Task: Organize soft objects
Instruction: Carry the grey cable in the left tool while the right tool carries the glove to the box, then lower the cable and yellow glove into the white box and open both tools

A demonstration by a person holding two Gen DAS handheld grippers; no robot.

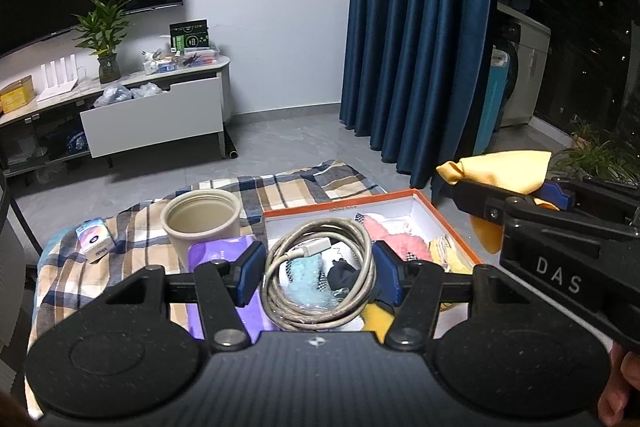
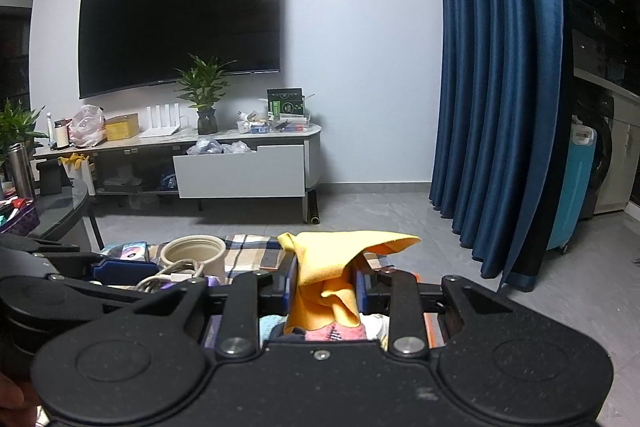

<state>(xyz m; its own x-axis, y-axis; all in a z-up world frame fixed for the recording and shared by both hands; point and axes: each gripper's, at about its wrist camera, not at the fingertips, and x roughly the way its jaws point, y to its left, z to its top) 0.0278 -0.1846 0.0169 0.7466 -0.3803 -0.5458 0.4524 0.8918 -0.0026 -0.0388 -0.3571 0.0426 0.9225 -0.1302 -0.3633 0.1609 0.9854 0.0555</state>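
The right gripper (image 2: 323, 287) is clenched on a yellow cloth (image 2: 320, 267): the cloth is bunched between its 2 blue-padded fingers (image 2: 366, 289), with a crumpled peak fanning out above them and a folded tail hanging below. In the left wrist view the same cloth (image 1: 500, 169) is held up in the air, above the right edge of the orange-rimmed box (image 1: 420, 195).

The left gripper (image 1: 320, 273) holds a coiled grey cable (image 1: 320, 279). The coil sits between the 2 fingers (image 1: 250, 275), touching both pads, above the near part of the box.

Inside the box lie soft items, among them a pink fluffy piece (image 1: 394, 239), a light blue one (image 1: 306, 275) and a dark one (image 1: 346, 273). The box rests on a plaid cloth (image 1: 132, 223), beside a beige cup (image 1: 202, 221) and a purple packet (image 1: 224, 253).
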